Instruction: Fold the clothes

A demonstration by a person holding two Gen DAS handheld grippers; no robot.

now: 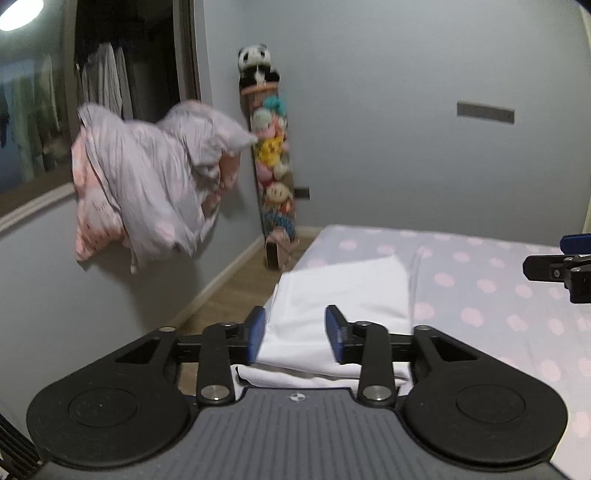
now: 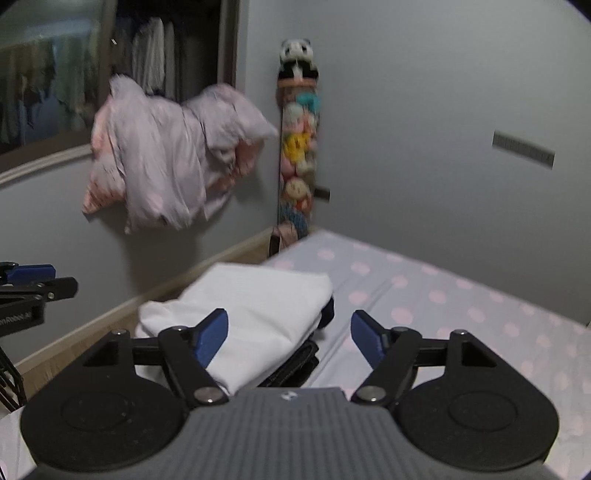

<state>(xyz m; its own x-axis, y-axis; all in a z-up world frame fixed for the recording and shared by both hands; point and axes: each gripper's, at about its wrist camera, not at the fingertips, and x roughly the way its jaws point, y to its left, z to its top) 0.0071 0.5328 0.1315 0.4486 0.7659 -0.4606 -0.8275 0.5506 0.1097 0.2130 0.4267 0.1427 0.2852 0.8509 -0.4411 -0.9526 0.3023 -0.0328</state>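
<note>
While airborne, garment point(image 1: 147, 184) floats beyond both tongs point(image 1: 295, 332).

- Panda plush point(image 1: 255, 62) at 12 o'clock, topping a tall hanging column of stuffed toys point(image 1: 273, 166) in the wall corner.
- Grey wall plate point(image 1: 485, 112) at 2 o'clock.
- Ceiling lamp point(image 1: 18, 13) glowing at 10 o'clock.
- Wooden floor point(image 1: 236, 284) beside the bed.

One crumpled lilac-and-pink polka-dot cloth bundle point(image 1: 147, 181) in mid-air, blurred. One folded white garment point(image 2: 255, 314) on bed. One dark folded garment point(image 2: 295, 365) under it. One bed with lilac pink-dotted sheet point(image 1: 480, 295). One black-and-white plush panda point(image 1: 255, 64). One tall column of stacked colourful plush toys point(image 1: 275, 173), count unclear. Two black grippers with blue pads: left point(image 1: 294, 334), right point(image 2: 289, 338).
</note>
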